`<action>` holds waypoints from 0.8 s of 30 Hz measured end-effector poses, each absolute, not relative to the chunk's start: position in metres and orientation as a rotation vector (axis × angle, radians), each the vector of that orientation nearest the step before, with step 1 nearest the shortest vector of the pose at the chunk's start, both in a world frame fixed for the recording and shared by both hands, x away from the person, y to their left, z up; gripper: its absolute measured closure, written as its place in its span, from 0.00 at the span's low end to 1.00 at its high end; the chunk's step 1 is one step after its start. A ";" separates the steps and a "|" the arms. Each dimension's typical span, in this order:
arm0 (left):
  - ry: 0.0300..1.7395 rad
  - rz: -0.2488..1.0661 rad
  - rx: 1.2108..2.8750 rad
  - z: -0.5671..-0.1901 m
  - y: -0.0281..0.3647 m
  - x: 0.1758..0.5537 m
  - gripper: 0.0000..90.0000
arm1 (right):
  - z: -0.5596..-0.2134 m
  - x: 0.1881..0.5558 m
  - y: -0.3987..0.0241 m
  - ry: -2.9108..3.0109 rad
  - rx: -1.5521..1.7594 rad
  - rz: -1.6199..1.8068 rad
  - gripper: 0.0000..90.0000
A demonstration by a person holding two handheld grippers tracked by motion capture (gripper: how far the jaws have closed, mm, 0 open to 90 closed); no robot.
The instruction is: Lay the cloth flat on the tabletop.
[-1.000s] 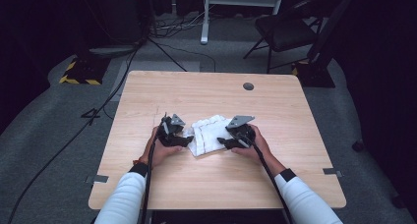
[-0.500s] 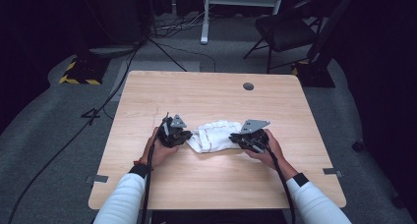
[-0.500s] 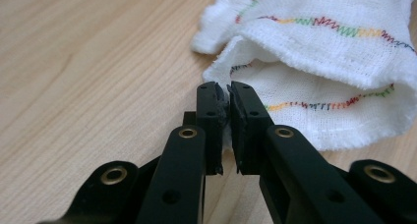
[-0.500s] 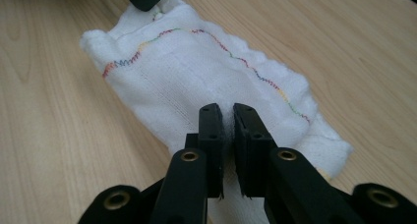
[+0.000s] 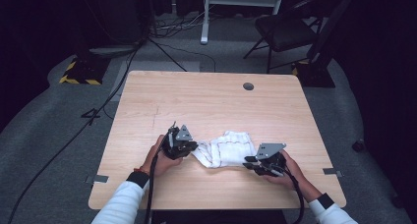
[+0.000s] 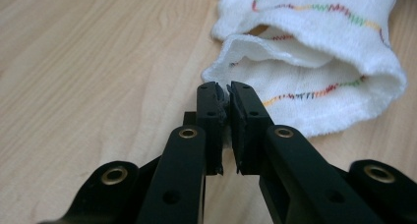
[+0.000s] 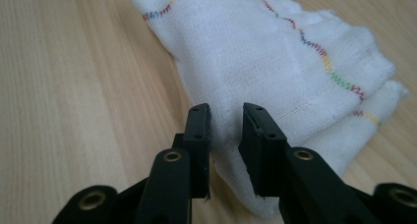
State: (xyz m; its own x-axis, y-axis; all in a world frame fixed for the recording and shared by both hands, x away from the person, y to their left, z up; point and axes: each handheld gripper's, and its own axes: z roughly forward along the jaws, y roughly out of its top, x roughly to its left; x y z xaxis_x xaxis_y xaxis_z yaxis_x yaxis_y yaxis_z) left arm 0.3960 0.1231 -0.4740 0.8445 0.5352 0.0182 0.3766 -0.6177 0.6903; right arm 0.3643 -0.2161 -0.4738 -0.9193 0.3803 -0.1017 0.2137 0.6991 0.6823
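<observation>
Wood counter point(image 5: 206, 101), white cloth point(image 5: 223, 149) w/ coloured stitching lay crumpled near front edge, betw. both grippers, left gripper point(image 6: 223, 94) clamped on cloth's hem, right gripper point(image 7: 225, 117) jaws apart, straddling cloth fold.

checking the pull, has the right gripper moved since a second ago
Yes. The right gripper has moved right and toward the table's near edge, away from the left gripper.
</observation>
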 end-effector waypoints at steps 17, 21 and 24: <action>0.556 0.282 2.262 -0.465 0.113 0.373 0.92 | -0.441 0.379 -0.211 2.476 0.645 1.145 0.50; 0.517 0.286 2.279 -0.465 0.105 0.370 0.92 | -0.444 0.385 -0.187 2.506 0.621 1.152 0.47; 0.484 0.273 2.297 -0.465 0.101 0.368 0.92 | -0.449 0.387 -0.158 2.555 0.583 1.132 0.46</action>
